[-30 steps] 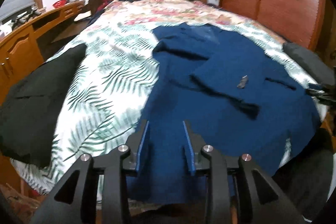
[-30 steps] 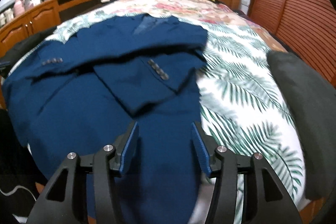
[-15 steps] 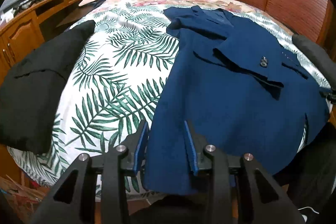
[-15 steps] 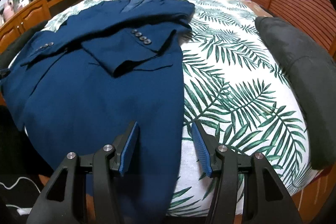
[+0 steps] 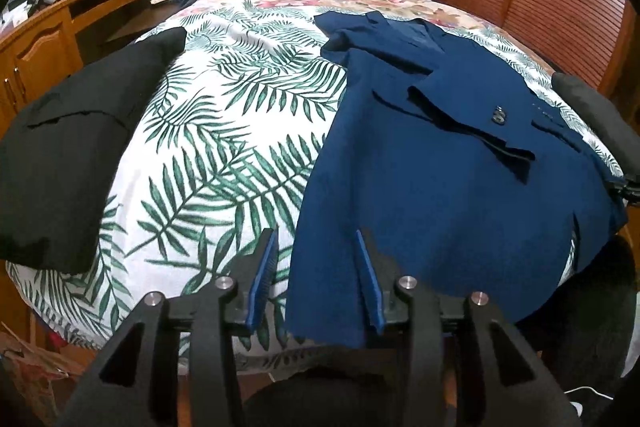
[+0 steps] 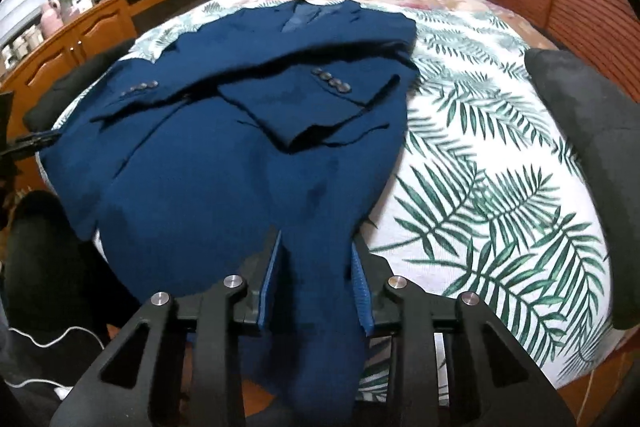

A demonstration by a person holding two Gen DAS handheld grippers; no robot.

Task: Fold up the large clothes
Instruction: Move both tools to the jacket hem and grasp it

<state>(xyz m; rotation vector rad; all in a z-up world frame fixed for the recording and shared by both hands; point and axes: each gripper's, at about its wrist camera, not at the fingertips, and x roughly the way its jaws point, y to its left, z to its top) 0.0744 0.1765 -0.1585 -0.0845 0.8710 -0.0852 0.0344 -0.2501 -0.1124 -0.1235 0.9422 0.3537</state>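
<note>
Both claws apart at the hem of the blue jacket (image 5: 432, 163)

My left gripper (image 5: 316, 279) and right gripper (image 6: 316, 275) hang spread, gripping nothing, over the jacket lying flat on the bed (image 5: 224, 131); I judge a thin pinch could slip, and lifting may spill the folded sleeves (image 6: 304, 107).

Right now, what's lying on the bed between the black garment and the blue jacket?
Only bare palm-leaf bedsheet lies between the black garment and the blue jacket; the left wrist view shows this stretch.
</note>
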